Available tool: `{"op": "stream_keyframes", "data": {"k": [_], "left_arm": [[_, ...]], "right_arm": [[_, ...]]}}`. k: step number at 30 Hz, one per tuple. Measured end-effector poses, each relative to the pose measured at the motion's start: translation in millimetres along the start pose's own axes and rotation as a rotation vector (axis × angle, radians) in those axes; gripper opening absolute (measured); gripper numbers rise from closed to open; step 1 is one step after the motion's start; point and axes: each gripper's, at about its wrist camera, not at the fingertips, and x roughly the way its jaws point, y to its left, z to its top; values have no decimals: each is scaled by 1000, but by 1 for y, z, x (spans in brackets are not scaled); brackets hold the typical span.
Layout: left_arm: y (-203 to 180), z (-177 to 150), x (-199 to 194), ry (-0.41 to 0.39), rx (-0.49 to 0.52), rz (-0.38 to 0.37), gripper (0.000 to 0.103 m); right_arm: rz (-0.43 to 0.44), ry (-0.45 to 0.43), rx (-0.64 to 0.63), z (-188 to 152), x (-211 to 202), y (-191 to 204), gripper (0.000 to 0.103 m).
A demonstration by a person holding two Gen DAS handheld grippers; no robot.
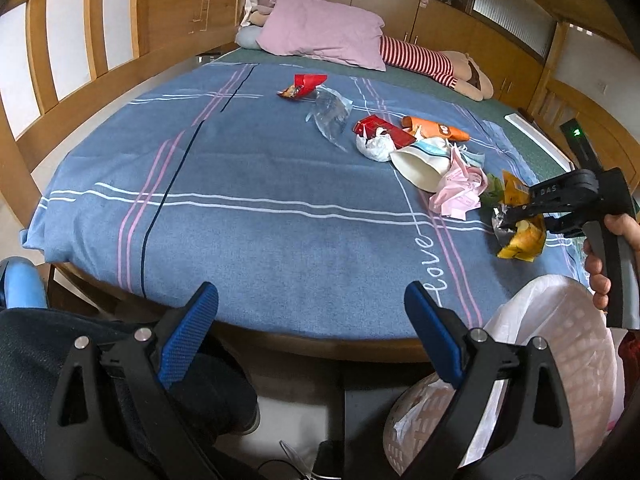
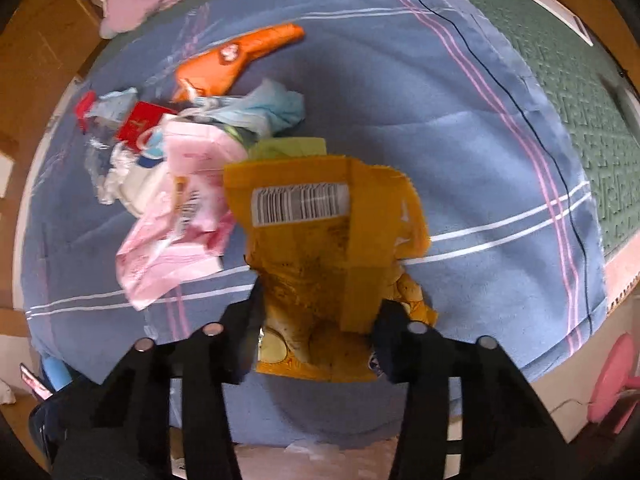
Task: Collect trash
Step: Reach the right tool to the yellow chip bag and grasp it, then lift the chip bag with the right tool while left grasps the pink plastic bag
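Your right hand-held gripper [image 2: 316, 332] points steeply down at the bed, its two black fingers [image 2: 244, 336] set either side of a crumpled yellow-orange foil snack bag with a white barcode label [image 2: 320, 240]. The jaws have narrowed onto the bag's lower part and pinch it. In the left wrist view the same bag [image 1: 522, 240] sits near the right edge of the blue blanket with white and pink stripes [image 1: 248, 184], with your right hand [image 1: 604, 256] wrapped around the gripper handle.

Just left of the bag lies a pale pink crumpled plastic bag [image 2: 176, 240]; behind it lie a light blue face mask [image 2: 260, 112], a red carton [image 2: 140, 122] and an orange wrapper [image 2: 236, 60]. A clear plastic bag [image 1: 330, 116] and a red snack wrapper [image 1: 302, 85] lie farther up the blanket, apart from the main heap.

Your left hand-held gripper [image 1: 312, 336] hangs off the near edge of the bed, its blue-padded fingers [image 1: 192, 332] spread wide with nothing between them. A pink lattice basket lined with a white plastic bag [image 1: 560, 344] stands on the floor beside the bed, below the right hand.

A lilac pillow [image 1: 320, 30] rests at the far end of the bed.
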Motion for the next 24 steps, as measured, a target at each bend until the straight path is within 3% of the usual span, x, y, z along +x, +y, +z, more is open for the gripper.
{"op": "stream_keyframes", "data": {"k": [7,13,14,20,24], "left_arm": [[6,1,1,7,-23,1,94],[12,1,2,17,-55,0,94],[12,1,2,18,-57,-2,94],[23,10,7,37,-134,-43,94],[15,31,22,61,-148,-66,94]], "right_arm": [[125,-131,50,-17,-42,-2,35],[329,-261,62,-44,-103,-6,35],[363,-316,45,-56,-121,-8,36],[452,-436,42,-91,-166,-27,36],[430,-494,36,-116,-178,-44,36]]}}
